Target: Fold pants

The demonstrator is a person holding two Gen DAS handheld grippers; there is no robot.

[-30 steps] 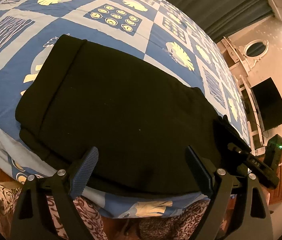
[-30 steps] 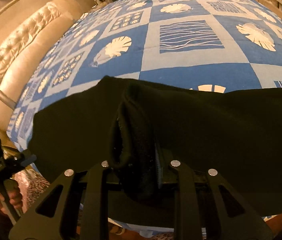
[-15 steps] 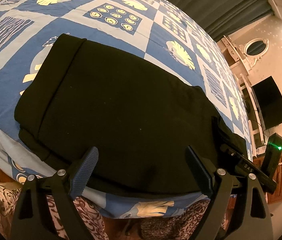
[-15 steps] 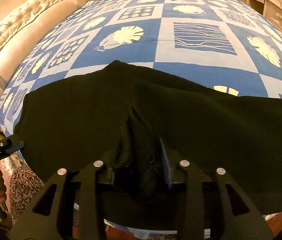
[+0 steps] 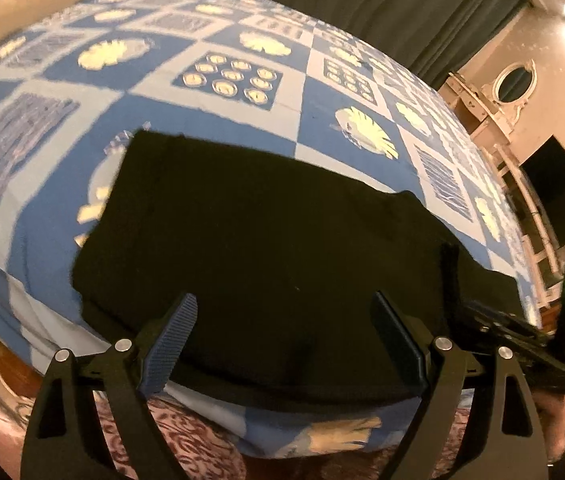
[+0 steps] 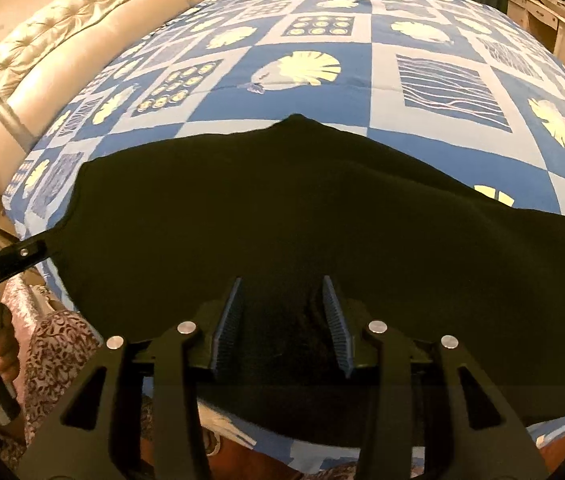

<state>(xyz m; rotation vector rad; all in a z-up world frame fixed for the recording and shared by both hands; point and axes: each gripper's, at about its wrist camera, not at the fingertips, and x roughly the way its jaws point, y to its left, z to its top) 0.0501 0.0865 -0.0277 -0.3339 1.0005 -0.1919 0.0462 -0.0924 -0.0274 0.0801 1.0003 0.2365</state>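
Black pants (image 5: 266, 240) lie folded in a flat rectangle near the front edge of the bed; they also fill the lower half of the right wrist view (image 6: 322, 216). My left gripper (image 5: 284, 318) is open and empty, its jaws wide apart just above the pants' near edge. My right gripper (image 6: 282, 304) is open, its jaws apart over the near edge of the pants, with dark cloth lying between them but not pinched. The right gripper also shows at the right in the left wrist view (image 5: 498, 328).
The bed carries a blue and white patterned cover (image 5: 242, 80) with shell prints. A padded headboard (image 6: 42, 52) stands at the left. A dark screen (image 5: 558, 196) and white furniture stand at the right wall. A patterned garment (image 5: 186, 440) is below the bed edge.
My right gripper has opened and let go of the bunched fold of pants, which now lies flat. Both grippers have pulled back and up a little.
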